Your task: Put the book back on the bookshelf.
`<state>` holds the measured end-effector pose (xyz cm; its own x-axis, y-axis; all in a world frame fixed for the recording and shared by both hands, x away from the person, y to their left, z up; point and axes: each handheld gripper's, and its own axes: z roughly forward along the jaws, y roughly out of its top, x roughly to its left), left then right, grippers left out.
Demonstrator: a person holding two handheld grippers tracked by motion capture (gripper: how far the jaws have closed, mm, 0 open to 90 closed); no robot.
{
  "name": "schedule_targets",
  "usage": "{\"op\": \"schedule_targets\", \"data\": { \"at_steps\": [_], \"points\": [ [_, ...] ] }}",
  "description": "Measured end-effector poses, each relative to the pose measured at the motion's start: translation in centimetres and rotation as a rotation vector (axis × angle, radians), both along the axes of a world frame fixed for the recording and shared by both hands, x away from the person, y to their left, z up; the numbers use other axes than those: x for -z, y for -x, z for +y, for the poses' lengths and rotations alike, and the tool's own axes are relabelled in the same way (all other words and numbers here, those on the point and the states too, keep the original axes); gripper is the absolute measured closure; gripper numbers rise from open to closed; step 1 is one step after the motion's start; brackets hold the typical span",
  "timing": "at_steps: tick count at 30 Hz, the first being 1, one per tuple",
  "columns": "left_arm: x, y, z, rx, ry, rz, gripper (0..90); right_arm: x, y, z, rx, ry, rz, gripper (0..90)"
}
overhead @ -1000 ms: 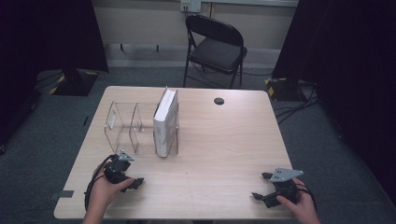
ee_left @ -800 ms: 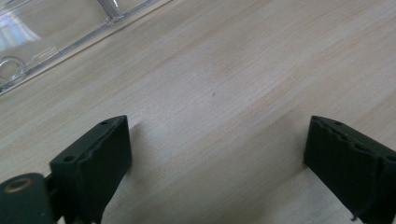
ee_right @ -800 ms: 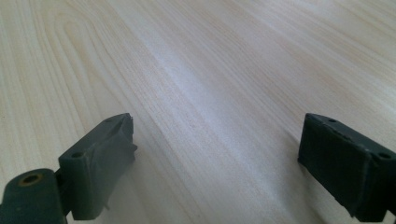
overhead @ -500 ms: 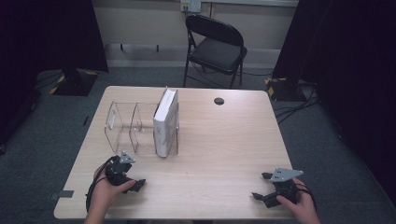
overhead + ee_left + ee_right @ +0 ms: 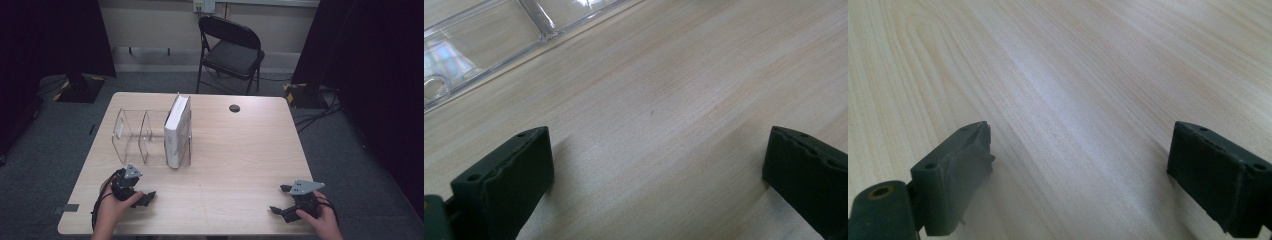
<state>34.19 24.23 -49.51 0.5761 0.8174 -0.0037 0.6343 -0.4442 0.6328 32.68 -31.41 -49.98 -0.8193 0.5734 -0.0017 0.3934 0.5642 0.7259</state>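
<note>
A clear plastic rack (image 5: 132, 131) with upright dividers stands on the left half of the wooden table (image 5: 235, 150). A white book (image 5: 177, 131) stands upright in its right-hand slot. My left gripper (image 5: 142, 192) rests on the table just in front of the rack, held by a hand. Its jaws have just been opening and stand wide with bare wood between them (image 5: 654, 150); the rack's base (image 5: 484, 45) shows beyond them. My right gripper (image 5: 279, 199) lies near the front right corner, pointing left, open over bare wood (image 5: 1080, 145).
A small black round cap (image 5: 234, 108) sits at the table's far edge. A black folding chair (image 5: 232, 50) stands behind the table. Dark curtains and floor cables flank both sides.
My left gripper has shifted a little toward the table's front edge. The right gripper, the rack and the book have stayed where they were.
</note>
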Motion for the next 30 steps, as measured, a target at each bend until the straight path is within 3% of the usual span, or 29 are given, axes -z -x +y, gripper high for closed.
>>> {"op": "schedule_targets", "data": {
  "at_steps": [12,30],
  "points": [
    [0.79,0.53,0.40,0.003,0.061,-0.087,0.0,0.00,0.00,0.00,0.000,0.000,0.000,9.4],
    [0.78,0.53,0.41,0.003,0.058,-0.088,0.0,0.00,0.00,0.00,0.000,0.000,0.000,9.4]
  ]
}}
